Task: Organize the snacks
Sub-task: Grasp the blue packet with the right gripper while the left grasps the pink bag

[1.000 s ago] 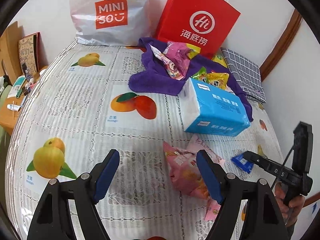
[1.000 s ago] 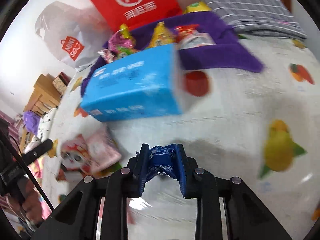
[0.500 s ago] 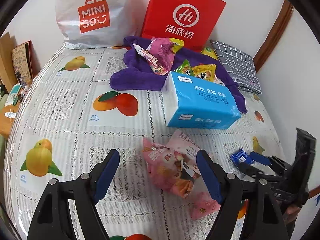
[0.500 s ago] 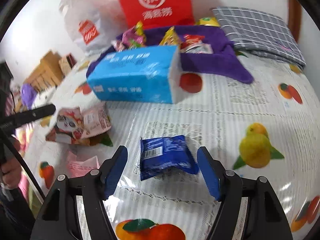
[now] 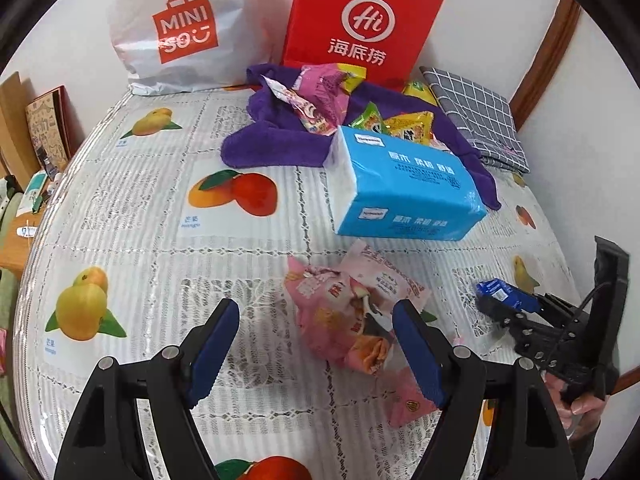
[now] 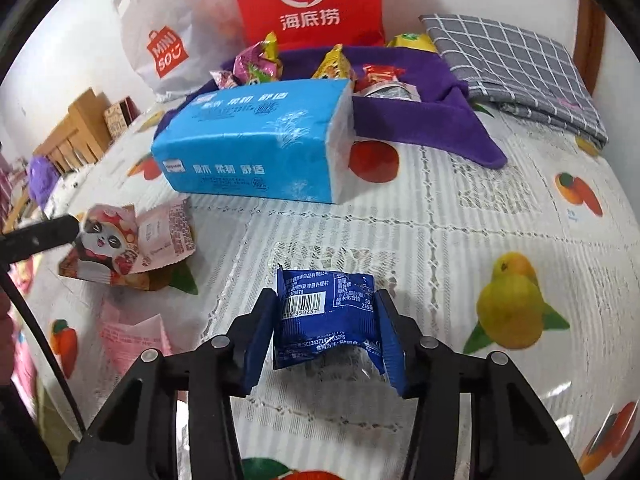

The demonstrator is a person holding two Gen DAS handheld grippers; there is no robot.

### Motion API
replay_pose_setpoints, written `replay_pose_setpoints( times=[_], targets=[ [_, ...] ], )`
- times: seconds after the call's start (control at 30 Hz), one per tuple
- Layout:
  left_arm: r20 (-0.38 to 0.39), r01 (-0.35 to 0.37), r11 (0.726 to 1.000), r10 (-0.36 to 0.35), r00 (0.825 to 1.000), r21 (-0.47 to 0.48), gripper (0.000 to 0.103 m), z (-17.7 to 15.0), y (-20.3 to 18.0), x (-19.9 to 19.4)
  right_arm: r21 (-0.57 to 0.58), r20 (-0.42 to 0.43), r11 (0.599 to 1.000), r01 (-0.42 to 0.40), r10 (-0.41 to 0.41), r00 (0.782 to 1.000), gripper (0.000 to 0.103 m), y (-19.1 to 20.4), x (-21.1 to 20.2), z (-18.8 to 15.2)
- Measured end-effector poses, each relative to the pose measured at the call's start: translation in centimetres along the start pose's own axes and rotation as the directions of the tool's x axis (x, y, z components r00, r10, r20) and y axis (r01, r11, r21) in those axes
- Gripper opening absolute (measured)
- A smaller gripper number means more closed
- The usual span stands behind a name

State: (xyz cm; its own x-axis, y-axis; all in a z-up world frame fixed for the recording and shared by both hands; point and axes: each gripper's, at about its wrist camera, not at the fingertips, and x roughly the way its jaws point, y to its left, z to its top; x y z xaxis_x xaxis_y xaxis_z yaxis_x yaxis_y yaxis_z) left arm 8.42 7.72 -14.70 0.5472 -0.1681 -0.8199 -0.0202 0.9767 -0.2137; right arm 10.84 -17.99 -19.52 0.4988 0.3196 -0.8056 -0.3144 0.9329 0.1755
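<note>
A blue snack packet lies flat on the fruit-print tablecloth, barcode up. My right gripper has a pad on each side edge and its jaws are closing on it; the left wrist view shows the blue snack packet at the right gripper's tip. My left gripper is open and hovers over a crumpled pink panda snack packet, its right finger above the packet's edge. Several more snacks lie on a purple cloth at the back.
A blue tissue pack lies mid-table in front of the purple cloth. A red paper bag and a white shopping bag stand against the wall. A grey checked cloth lies at the back right. A small pink packet lies near the front edge.
The right gripper let go of the squeezed blue packet, which dropped flat on the table, then closed back around it. The left gripper drifted right over the pink packet.
</note>
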Motion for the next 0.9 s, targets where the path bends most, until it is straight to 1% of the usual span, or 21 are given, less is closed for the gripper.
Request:
replay_pose_setpoints(
  times=[0.07, 0.13, 0.17, 0.23, 0.33, 0.43, 0.47, 0.53, 0.57, 0.6, 0.7, 0.9],
  targets=[
    [-0.008, -0.001, 1.0, 0.001, 1.0, 0.008, 0.078, 0.1, -0.4, 0.4, 0.027, 0.026, 0.999, -0.025, 0.025, 0.999, 0.048, -0.5, -1.0, 0.0],
    [-0.017, -0.007, 1.0, 0.008, 1.0, 0.014, 0.078, 0.2, -0.7, 0.9, 0.023, 0.049, 1.0, -0.004, 0.003, 0.999, 0.048, -0.6, -1.9, -0.1],
    [-0.022, -0.015, 1.0, 0.015, 1.0, 0.016, 0.078, 0.2, -0.9, 1.2, 0.018, 0.064, 1.0, 0.02, -0.021, 0.998, 0.048, -0.7, -2.4, -0.1],
    [-0.034, -0.041, 0.999, 0.041, 0.999, 0.011, 0.078, 0.4, -1.0, 1.9, 0.017, 0.081, 0.999, 0.043, -0.044, 0.996, 0.048, -1.0, -3.3, -0.4],
    [-0.05, -0.048, 0.999, 0.048, 0.998, 0.005, 0.078, 0.8, -1.2, 2.8, 0.039, 0.094, 0.999, 0.035, -0.038, 0.995, 0.048, -1.8, -4.4, -0.8],
    [-0.066, -0.091, 0.996, 0.092, 0.994, 0.02, 0.076, 0.9, -1.6, 3.7, 0.057, 0.101, 0.998, 0.032, -0.038, 0.994, 0.048, -2.5, -5.0, -1.4],
    [-0.074, -0.093, 0.995, 0.095, 0.993, 0.023, 0.076, 0.9, -1.7, 4.1, 0.061, 0.102, 0.998, 0.033, -0.039, 0.994, 0.048, -2.6, -5.1, -1.5],
    [-0.085, -0.08, 0.997, 0.081, 0.993, 0.019, 0.067, 0.8, -1.7, 4.4, 0.064, 0.1, 0.997, 0.036, -0.042, 0.994, 0.048, -2.8, -5.1, -1.7],
    [-0.093, -0.075, 0.997, 0.076, 0.993, 0.02, 0.056, 0.8, -1.8, 4.5, 0.068, 0.096, 0.997, 0.04, -0.046, 0.994, 0.048, -2.9, -5.2, -1.8],
    [-0.095, -0.072, 0.997, 0.074, 0.993, 0.022, 0.052, 0.8, -1.8, 4.4, 0.07, 0.092, 0.997, 0.042, -0.048, 0.995, 0.048, -3.0, -5.2, -1.8],
    [-0.076, -0.061, 0.998, 0.063, 0.995, 0.024, 0.046, 0.9, -1.8, 3.7, 0.073, 0.082, 0.996, 0.049, -0.055, 0.995, 0.048, -3.0, -5.3, -1.8],
    [-0.044, -0.04, 0.999, 0.041, 0.998, 0.006, 0.044, 1.1, -1.1, 1.8, 0.062, 0.092, 0.997, 0.05, -0.055, 0.994, 0.048, -2.1, -6.4, -1.2]
  ],
)
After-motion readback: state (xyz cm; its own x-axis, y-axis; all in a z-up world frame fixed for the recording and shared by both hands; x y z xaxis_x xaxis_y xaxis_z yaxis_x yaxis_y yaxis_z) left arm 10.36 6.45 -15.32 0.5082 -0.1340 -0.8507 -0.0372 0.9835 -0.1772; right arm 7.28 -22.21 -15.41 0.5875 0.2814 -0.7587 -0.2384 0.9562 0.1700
